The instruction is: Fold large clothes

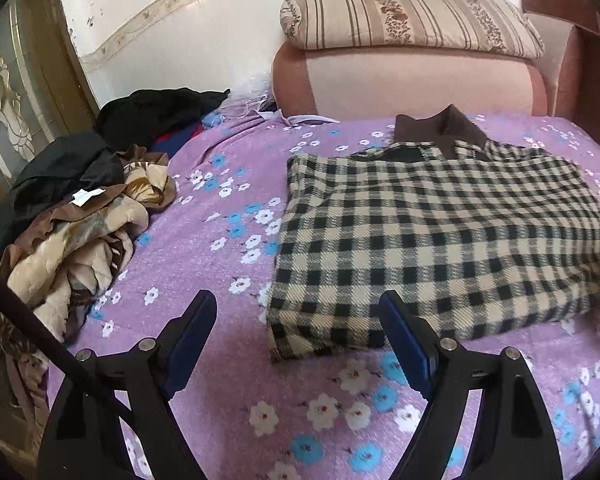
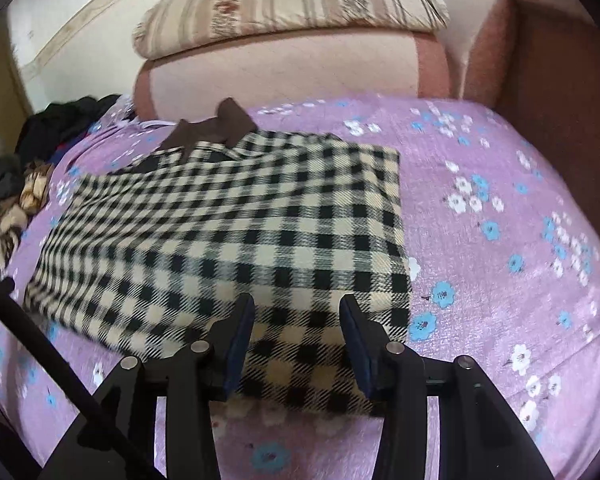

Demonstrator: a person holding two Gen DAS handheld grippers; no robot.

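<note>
The left gripper point(image 1: 298, 324) has its fingers spread wide and empty above the floral purple bedsheet point(image 1: 228, 208), beside the near corner of the folded checked coat point(image 1: 432, 236). The right gripper point(image 2: 298, 322) hovers parted, holding nothing, over the coat's near edge; the coat lies flat, brown collar point(image 2: 212, 128) toward the pink headboard point(image 2: 284, 68)

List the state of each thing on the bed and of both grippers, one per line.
Checked coat: folded into a rectangle, lying flat, brown collar showing.
Left gripper: open, empty, at the coat's near corner.
Right gripper: open, empty, over the coat's near edge.
Blanket: crumpled in a heap.
Dark clothes: piled, unfolded.
Pillow: resting on the headboard.
</note>
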